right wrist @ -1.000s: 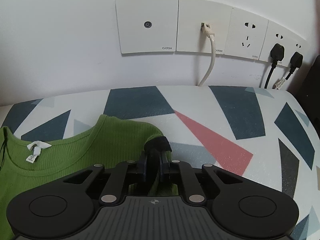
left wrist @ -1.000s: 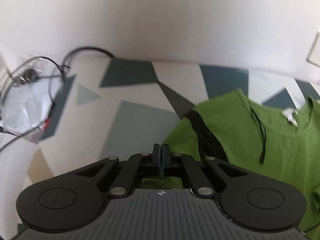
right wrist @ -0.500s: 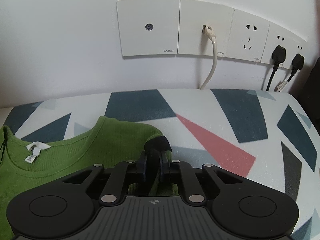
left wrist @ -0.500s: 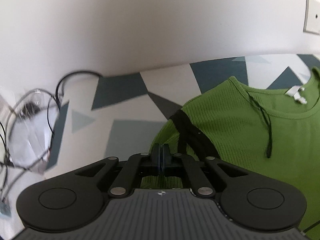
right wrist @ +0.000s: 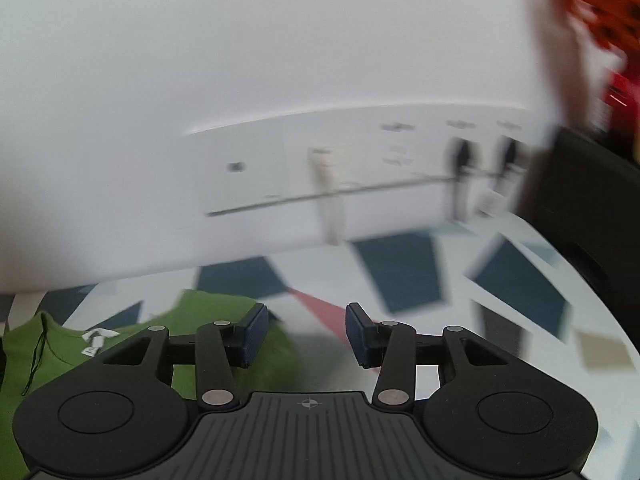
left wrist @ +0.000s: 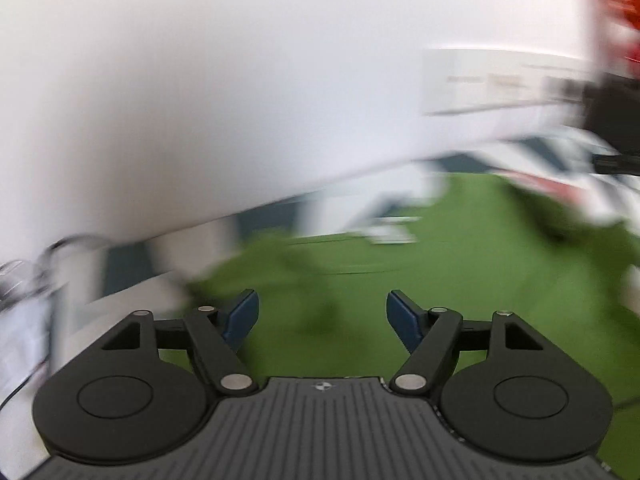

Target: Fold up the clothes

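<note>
Two claws, left (left wrist: 322,316) and right (right wrist: 307,334), are opening empty as I am releasing the green top (left wrist: 440,280); next I am needing fresh grips to fold it.

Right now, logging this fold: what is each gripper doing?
Left gripper: jaws opening, nothing pinched, green ribbed knit top lying below.
Right gripper: jaws opening, nothing between them.

Motion blur smears the green top (left wrist: 440,280) in the left wrist view, so its folds and white label (left wrist: 390,232) cannot be read. In the right wrist view the wall sockets (right wrist: 360,164) are streaked, and the picture's left edge cuts the top off.
</note>
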`<act>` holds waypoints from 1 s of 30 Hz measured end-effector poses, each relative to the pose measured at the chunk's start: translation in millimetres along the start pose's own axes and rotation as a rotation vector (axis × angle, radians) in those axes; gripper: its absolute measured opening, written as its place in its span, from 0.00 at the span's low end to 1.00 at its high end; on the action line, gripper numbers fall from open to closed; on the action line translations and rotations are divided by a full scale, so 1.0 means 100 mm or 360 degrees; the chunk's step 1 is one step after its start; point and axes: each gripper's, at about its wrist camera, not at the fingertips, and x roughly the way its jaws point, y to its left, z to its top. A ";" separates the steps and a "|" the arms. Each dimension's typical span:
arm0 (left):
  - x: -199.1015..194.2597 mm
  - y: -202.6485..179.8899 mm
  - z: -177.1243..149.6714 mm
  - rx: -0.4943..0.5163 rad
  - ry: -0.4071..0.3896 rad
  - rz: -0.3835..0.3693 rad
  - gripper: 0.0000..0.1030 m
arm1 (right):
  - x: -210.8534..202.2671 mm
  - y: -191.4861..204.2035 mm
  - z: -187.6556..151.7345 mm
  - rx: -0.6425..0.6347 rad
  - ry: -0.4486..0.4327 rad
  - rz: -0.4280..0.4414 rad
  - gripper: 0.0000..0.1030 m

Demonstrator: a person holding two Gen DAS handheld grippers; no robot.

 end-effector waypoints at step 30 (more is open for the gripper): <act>-0.36 0.56 -0.35 -0.0420 0.0132 0.0442 0.03 | -0.08 -0.19 -0.19 0.0105 0.0249 0.0177 0.43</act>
